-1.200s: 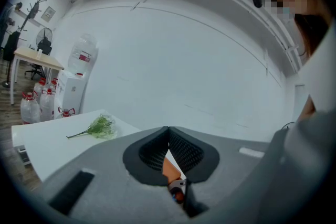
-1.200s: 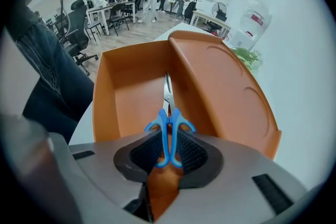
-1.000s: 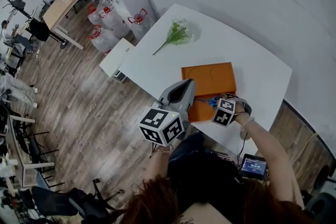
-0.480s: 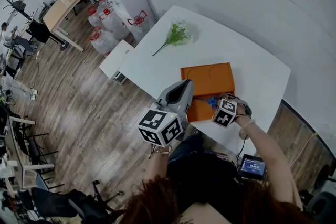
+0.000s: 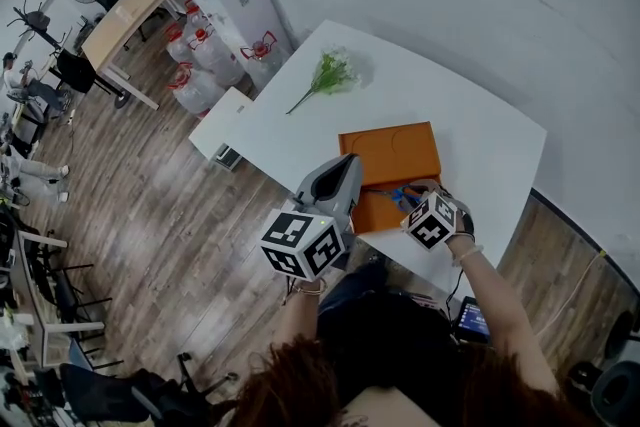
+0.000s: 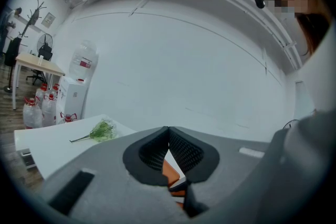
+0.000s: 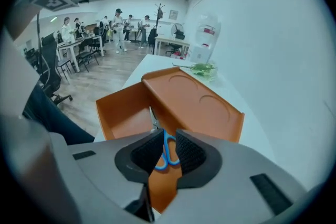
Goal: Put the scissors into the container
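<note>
We see the right gripper [image 7: 167, 136] hanging over the orange container [image 5: 392, 147] at the near edge of the white table [image 5: 480, 130]; its 2 jaws, just closing in, stand apart and clamp nothing; the blue-handled scissors [image 7: 168, 150] show through the gap and appear to lie loose in the container's open compartment, against its inner wall; the left gripper [image 6: 168, 131], clenched on nothing, hovers by the container's left edge; 1 green sprig [image 5: 330, 73] rests near the table's far left corner.
</note>
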Tool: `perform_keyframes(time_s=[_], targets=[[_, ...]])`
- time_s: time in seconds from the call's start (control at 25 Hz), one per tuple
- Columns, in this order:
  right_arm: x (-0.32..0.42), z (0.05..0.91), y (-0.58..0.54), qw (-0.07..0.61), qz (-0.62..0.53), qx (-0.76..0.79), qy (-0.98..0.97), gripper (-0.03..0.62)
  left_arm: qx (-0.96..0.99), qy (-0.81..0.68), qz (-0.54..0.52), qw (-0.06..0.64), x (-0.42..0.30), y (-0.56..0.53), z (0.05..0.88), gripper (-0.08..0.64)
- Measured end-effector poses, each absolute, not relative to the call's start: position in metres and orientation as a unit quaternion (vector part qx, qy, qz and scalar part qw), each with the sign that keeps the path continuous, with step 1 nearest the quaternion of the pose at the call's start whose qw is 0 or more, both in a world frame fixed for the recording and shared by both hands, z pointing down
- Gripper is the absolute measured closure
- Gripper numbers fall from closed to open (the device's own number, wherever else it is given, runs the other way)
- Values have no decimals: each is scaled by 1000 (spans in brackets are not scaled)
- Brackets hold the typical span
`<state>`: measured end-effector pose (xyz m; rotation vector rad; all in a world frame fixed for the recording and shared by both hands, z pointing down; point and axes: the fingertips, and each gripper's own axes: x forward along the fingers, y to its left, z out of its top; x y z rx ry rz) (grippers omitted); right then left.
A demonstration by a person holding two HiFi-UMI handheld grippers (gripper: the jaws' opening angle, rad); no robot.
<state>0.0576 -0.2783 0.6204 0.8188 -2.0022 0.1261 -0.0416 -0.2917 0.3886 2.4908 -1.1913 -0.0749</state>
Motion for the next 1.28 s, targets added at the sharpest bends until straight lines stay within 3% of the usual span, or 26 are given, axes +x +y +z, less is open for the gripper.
perform_keyframes(time_s=[0.6, 1.28], targets=[[80, 531, -294, 273, 96, 480, -828, 582, 881, -443, -10, 165, -35, -282, 387, 545], [93, 435, -280, 140, 71, 514, -843, 594, 882, -449, -6, 145, -25, -267, 377, 545]])
